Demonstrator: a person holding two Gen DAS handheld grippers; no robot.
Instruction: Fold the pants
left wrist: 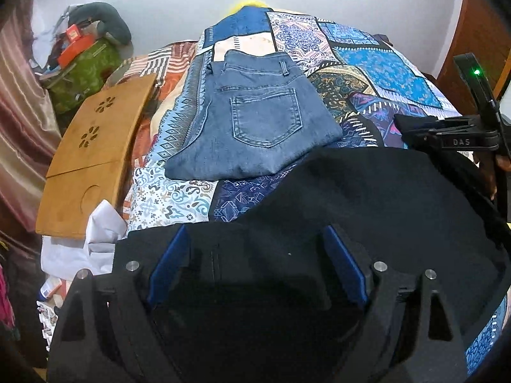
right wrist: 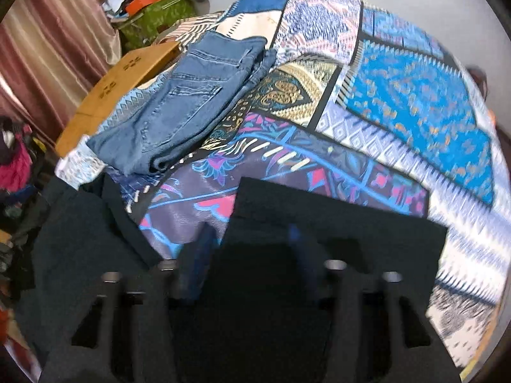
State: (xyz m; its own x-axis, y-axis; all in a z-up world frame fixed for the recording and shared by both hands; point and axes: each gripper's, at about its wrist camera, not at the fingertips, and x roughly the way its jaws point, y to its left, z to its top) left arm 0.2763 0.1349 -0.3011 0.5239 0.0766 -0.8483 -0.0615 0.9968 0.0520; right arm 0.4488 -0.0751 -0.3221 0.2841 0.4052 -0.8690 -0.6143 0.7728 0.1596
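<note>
Black pants [left wrist: 367,191] lie spread over the near part of the patchwork bedspread [left wrist: 383,73]. My left gripper [left wrist: 255,255] hangs just over them, its blue pads [left wrist: 169,265] wide apart and pressing on nothing, so it is open. At the right edge of the left wrist view my right gripper [left wrist: 412,127] is pinched on a black edge of the pants. The right wrist view is blurred: the black pants [right wrist: 319,217] run up between the fingers of the right gripper [right wrist: 252,242], and more black cloth [right wrist: 80,239] lies to the left.
A folded pair of blue jeans [left wrist: 255,121] [right wrist: 179,111] lies on the bed beyond the black pants. A wooden lap tray [left wrist: 92,146] leans at the bed's left edge, with white cloth [left wrist: 95,233] below it. A green bag [left wrist: 86,70] and a curtain [left wrist: 19,111] stand further left.
</note>
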